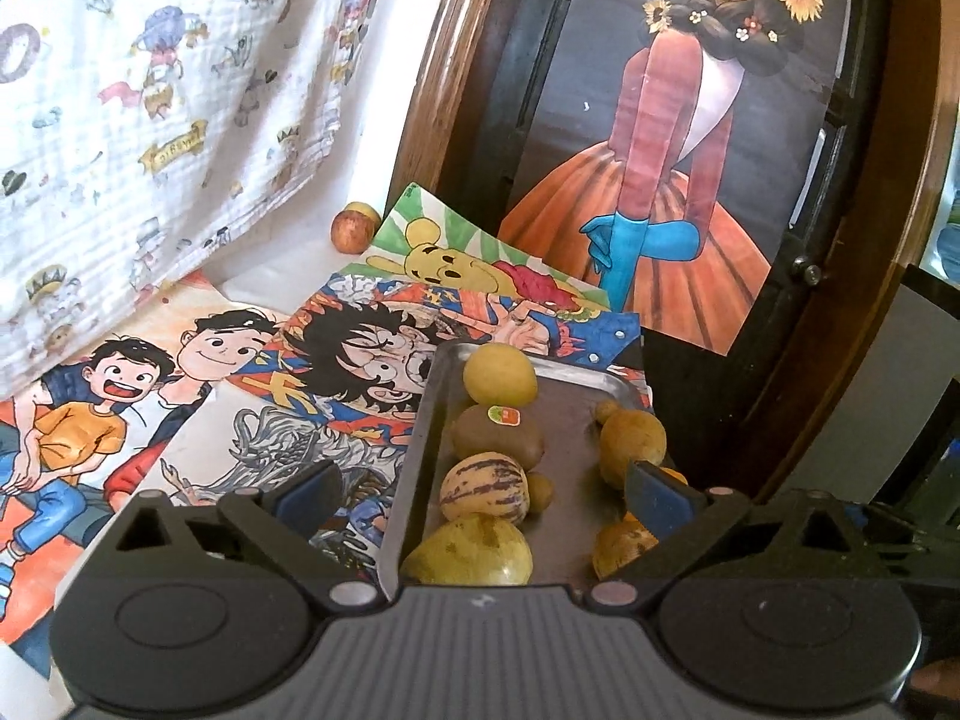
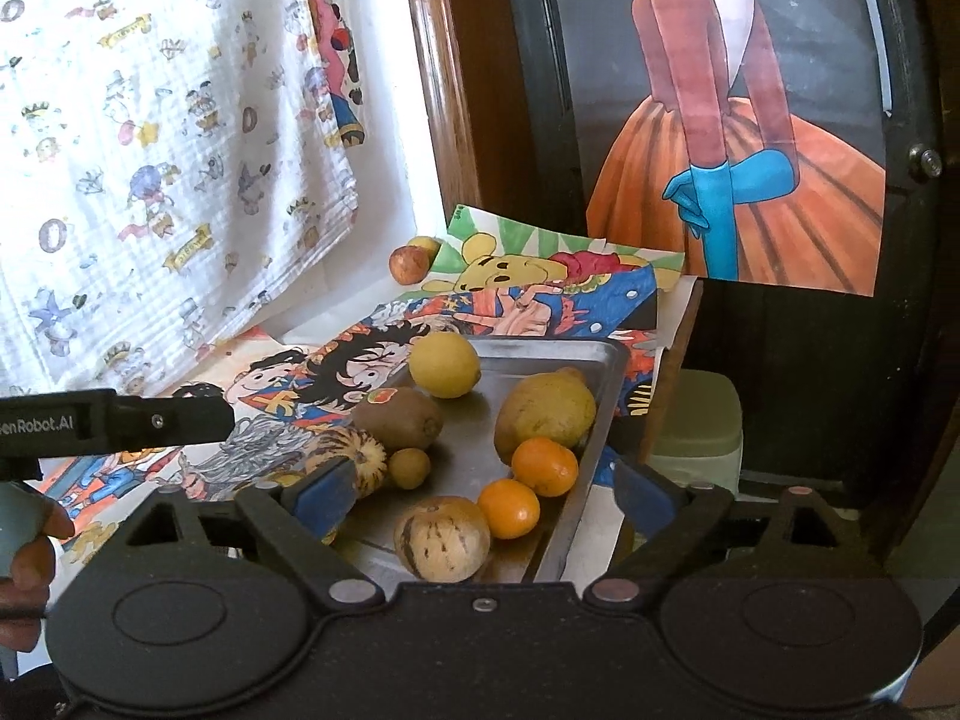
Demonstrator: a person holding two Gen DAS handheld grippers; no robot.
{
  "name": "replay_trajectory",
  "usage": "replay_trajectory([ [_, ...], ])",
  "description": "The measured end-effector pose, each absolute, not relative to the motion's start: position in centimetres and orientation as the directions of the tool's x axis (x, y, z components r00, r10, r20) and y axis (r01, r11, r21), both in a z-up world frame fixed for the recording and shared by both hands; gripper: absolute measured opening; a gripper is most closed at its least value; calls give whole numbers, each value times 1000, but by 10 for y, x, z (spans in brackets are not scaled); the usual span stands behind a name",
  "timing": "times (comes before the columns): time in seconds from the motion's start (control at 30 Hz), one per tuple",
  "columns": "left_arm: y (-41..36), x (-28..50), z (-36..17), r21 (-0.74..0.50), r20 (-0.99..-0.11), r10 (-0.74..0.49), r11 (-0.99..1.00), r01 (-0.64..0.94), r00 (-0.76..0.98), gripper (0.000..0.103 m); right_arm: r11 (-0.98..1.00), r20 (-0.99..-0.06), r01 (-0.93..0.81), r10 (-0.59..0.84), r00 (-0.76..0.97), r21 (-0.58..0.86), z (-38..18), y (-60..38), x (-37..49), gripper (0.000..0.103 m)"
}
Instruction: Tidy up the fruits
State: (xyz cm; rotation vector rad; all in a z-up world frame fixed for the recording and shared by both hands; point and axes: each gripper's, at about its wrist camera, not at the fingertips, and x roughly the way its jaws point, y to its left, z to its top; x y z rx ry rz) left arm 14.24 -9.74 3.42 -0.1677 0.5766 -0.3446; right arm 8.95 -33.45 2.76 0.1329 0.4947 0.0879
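A metal tray (image 1: pixel 570 420) (image 2: pixel 480 438) lies on the drawing-covered table and holds several fruits. In the right wrist view I see a lemon (image 2: pixel 444 365), a kiwi (image 2: pixel 399 417), a striped melon (image 2: pixel 366 456), a big yellow citrus (image 2: pixel 545 408), two oranges (image 2: pixel 545 467) and a pale striped fruit (image 2: pixel 443 538). A reddish apple (image 1: pixel 355 227) (image 2: pixel 411 263) sits off the tray at the table's back, by the cloth. My left gripper (image 1: pixel 483 495) hovers open over the tray's near end. My right gripper (image 2: pixel 487 495) is open above the tray too, holding nothing.
Cartoon drawings (image 1: pixel 360 360) cover the table. A printed white cloth (image 1: pixel 150 120) hangs at the left. A wooden frame (image 2: pixel 444 90) and a dark door with a poster (image 2: pixel 750 150) stand behind. The table's right edge (image 2: pixel 672 372) drops to a pale bin (image 2: pixel 702 420). A hand (image 2: pixel 30 540) holds the left gripper's body (image 2: pixel 114 420).
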Motion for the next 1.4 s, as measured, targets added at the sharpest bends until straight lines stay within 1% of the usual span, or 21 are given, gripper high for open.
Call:
replay_trajectory([
  [0.43,-81,108,32,-221,-478,-346,937,271,807,102,988,-426,-61,117,897,143,32,-313,53,98],
  [0.83,-53,78,25,-195,-437,-315,948,253,843,102,996,-362,-30,61,930,89,30,-281,21,100],
  [0.9,-48,73,23,-197,-433,-312,948,249,846,102,996,-353,-27,53,934,80,29,-275,17,102],
  [1.03,-38,65,18,-221,-426,-316,945,241,848,102,998,-334,-24,43,942,60,28,-266,9,102],
  [1.4,-21,49,13,-212,-425,-296,951,224,855,103,998,-322,-33,50,945,59,25,-253,-6,102],
])
